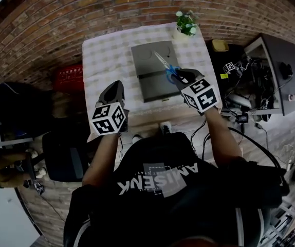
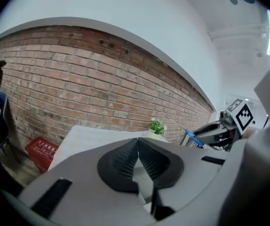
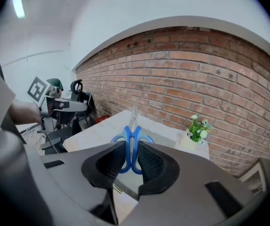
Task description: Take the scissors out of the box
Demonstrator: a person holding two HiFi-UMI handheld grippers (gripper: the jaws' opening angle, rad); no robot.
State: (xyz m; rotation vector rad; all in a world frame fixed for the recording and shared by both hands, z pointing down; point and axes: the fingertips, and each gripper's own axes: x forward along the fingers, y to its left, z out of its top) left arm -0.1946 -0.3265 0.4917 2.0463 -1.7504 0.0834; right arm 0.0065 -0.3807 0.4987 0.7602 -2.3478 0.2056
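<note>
Head view: right gripper [image 1: 181,76] is holding the scissors [image 1: 167,66] by the handles, over the open grey box [image 1: 155,89] on the checked table [image 1: 101,60]. They are looking lifted out of it, so the removal is reading as essentially done; setting them down somewhere is what may be remaining.

Right gripper view: jaws are pinching part-way closed on the two blue handle loops, with the closed silver blades pointing up and away. The tool is looking small and light.

Left gripper [image 2: 138,147] is hanging idle nearer the person, its jaws meeting on nothing.
</note>
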